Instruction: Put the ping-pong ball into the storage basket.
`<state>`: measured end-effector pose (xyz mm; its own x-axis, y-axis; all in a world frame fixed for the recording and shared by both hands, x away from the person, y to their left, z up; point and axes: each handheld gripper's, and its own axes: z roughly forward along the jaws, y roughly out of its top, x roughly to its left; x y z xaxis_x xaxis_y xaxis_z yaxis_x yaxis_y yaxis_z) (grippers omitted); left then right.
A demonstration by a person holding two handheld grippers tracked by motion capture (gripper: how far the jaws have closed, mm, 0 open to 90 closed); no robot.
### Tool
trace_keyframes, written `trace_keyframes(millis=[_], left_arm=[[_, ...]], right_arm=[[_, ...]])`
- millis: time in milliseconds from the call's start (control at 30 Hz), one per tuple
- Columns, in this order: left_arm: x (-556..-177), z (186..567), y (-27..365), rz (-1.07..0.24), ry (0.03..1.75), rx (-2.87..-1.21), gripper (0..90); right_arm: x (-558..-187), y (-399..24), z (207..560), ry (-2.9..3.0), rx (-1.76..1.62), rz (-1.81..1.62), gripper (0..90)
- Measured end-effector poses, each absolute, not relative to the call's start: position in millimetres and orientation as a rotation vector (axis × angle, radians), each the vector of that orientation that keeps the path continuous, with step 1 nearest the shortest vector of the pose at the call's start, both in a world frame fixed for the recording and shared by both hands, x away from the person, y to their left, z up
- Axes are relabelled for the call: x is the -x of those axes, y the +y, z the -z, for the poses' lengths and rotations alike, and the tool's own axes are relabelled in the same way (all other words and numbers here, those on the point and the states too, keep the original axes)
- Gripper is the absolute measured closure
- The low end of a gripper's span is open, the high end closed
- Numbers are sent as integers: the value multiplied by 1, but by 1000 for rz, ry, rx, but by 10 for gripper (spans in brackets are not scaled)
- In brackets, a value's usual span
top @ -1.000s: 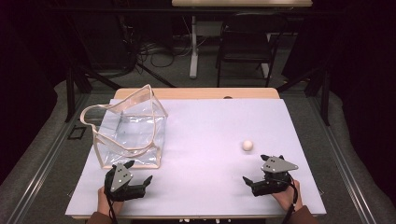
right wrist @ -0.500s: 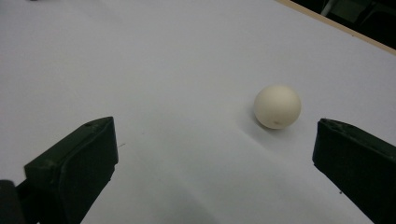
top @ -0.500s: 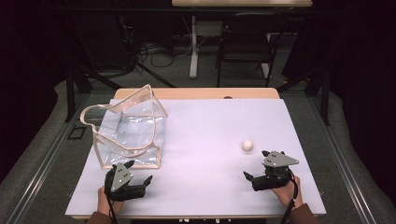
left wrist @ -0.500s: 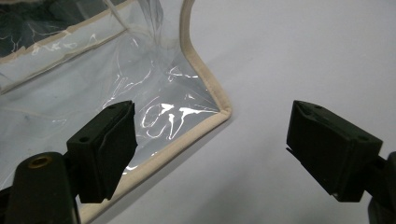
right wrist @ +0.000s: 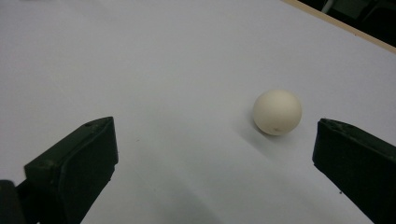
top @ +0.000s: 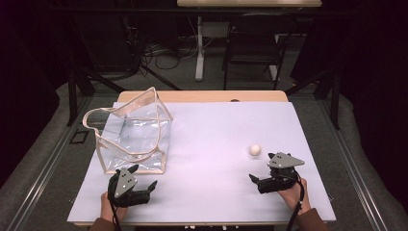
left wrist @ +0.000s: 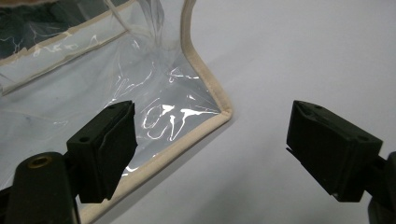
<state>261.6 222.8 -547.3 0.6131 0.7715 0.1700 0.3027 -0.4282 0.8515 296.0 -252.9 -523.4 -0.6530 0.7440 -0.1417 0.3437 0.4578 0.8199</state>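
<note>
A clear plastic bag point(top: 132, 137) with beige trim stands open-topped on the left of the white table sheet point(top: 216, 120). A small white ball point(top: 254, 149) lies on the right half. My left gripper point(top: 144, 176) rests open just in front of the bag's near right corner. In the left gripper view that bag corner point(left wrist: 140, 93) lies ahead between the spread jaws of the left gripper point(left wrist: 212, 126). My right gripper point(top: 260, 167) is open, close behind the ball. In the right gripper view the ball point(right wrist: 277, 112) sits a little ahead of the right gripper point(right wrist: 215, 140), nearer the right-hand jaw, untouched.
The table's wooden back edge point(top: 202, 96) shows beyond the sheet. Behind the table stand a dark chair point(top: 252, 43) and a white table leg point(top: 198, 48), with cables on the floor point(top: 154, 50). Bare sheet lies between the bag and the ball.
My right gripper has crept forward a little, closer to the ball. The left gripper, the bag and the ball have stayed where they were.
</note>
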Motion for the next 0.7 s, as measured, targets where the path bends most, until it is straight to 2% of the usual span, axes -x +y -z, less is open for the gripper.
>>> trace_keyframes(millis=[700], left_arm=[[-263,549,222,-707,852,-2002,162]], right_arm=[[-313,-254,515,2223,-925,-1088,0]])
